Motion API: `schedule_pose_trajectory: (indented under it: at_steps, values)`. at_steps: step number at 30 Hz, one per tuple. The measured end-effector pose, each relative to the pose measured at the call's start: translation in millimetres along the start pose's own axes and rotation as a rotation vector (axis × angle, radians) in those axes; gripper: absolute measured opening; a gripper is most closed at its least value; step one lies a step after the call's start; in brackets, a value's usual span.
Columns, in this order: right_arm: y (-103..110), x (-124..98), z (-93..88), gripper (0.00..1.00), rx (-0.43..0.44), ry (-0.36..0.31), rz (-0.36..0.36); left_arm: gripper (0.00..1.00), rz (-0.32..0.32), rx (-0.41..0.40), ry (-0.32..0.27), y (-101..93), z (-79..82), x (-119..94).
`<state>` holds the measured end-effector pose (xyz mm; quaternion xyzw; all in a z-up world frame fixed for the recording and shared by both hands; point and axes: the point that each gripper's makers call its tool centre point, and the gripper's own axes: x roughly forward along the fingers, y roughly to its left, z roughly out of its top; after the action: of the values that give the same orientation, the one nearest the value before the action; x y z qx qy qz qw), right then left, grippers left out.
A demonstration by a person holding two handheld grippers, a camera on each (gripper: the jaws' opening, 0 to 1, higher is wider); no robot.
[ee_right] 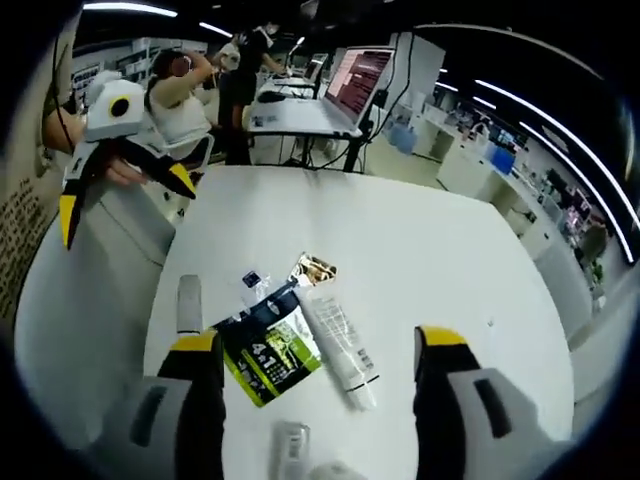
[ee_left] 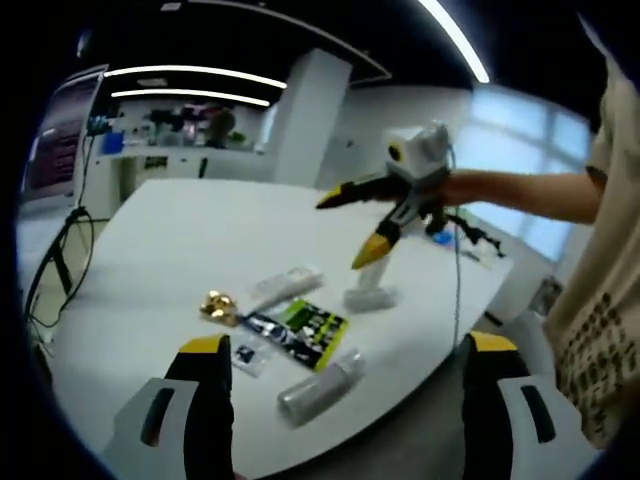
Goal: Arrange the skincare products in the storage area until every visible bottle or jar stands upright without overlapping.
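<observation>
White tube (ee_right: 338, 343) lying flat, long axis along table (ee_right: 420, 260), left gripper (ee_left: 340, 400) and right gripper (ee_right: 318, 400) jaws open.

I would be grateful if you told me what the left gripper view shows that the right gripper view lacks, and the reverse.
Left gripper view: the right tool raised open above the table, a person's forearm holding it, and bright windows beyond.

Right gripper view: the left tool held open near the table's edge, a lit monitor on a desk, and seated people behind.

Shared: the white table, the green-black sachet, the white tube, the gold packet and a clear bottle lying on its side.
</observation>
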<state>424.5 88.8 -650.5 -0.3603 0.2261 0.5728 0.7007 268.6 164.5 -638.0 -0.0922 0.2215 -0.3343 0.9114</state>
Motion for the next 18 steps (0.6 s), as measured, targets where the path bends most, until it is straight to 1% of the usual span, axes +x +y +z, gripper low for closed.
schedule_pose_trajectory:
  at_steps: [2, 5, 8, 9, 11, 12, 14, 18]
  values:
    - [-4, 11, 0.9, 0.75, -0.027, 0.019, 0.012, 0.93, 0.0, -0.001, 0.0, 0.9, -0.4, 0]
    - [-12, 30, -4.2, 0.71, -0.063, 0.068, 0.032, 0.93, -0.002, -0.001, 0.002, 1.9, -1.6, 0]
    - [-15, 46, -8.0, 0.66, -0.057, 0.086, 0.056, 0.93, -0.003, -0.005, 0.001, 1.3, -1.4, 0]
    - [-15, 47, -8.5, 0.65, -0.057, 0.087, 0.059, 0.93, -0.002, -0.005, 0.001, 1.4, -1.3, 0]
    - [-18, 64, -15.6, 0.62, -0.052, 0.113, 0.078, 0.93, 0.001, -0.012, -0.001, 1.1, -0.5, 0]
    - [-18, 66, -16.9, 0.61, -0.055, 0.118, 0.08, 0.93, 0.002, -0.014, -0.001, 1.1, -0.3, 0]
    - [-19, 77, -25.4, 0.58, -0.073, 0.152, 0.098, 0.93, 0.002, -0.021, -0.002, 0.8, 0.0, 0]
    - [-16, 90, -32.3, 0.53, -0.079, 0.173, 0.132, 0.93, 0.002, -0.027, 0.003, 0.5, -0.4, 0]
